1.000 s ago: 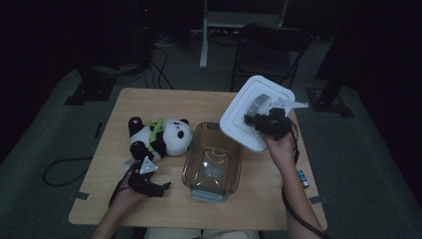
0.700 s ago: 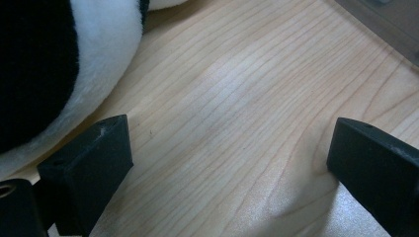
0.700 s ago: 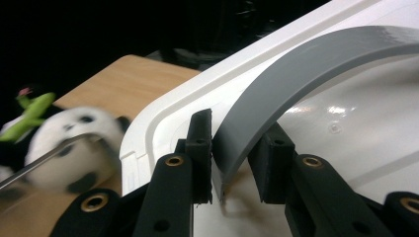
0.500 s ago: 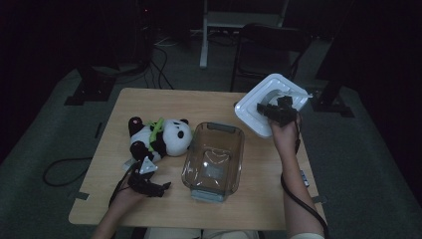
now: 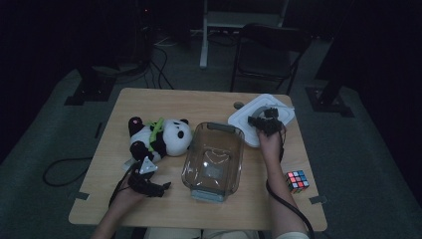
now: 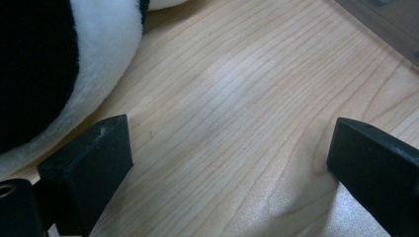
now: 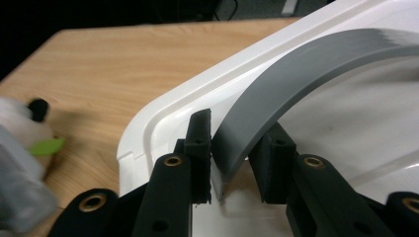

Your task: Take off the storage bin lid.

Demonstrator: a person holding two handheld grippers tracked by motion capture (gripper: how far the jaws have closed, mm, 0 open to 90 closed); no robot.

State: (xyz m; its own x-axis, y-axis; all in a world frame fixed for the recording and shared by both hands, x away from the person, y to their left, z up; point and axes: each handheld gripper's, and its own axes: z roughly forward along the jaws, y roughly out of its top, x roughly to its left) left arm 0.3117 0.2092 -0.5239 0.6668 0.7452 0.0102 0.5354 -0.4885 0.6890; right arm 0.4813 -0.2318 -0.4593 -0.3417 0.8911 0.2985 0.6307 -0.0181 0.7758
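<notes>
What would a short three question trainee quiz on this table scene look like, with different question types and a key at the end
1. True or false: the right gripper has its jaws around the lid's grey handle.
2. What lies between the panda plush and the white lid? A) clear container B) puzzle cube C) chair
3. Fill in: the left gripper is open over bare ____.

Key
1. True.
2. A, the clear container.
3. Table wood; the puzzle cube sits near the table's right edge.

A white lid (image 5: pixel 261 117) with grey handle (image 7: pixel 296 84), black-and-white panda (image 5: pixel 159 137), multicoloured cube (image 5: pixel 297 180).
</notes>
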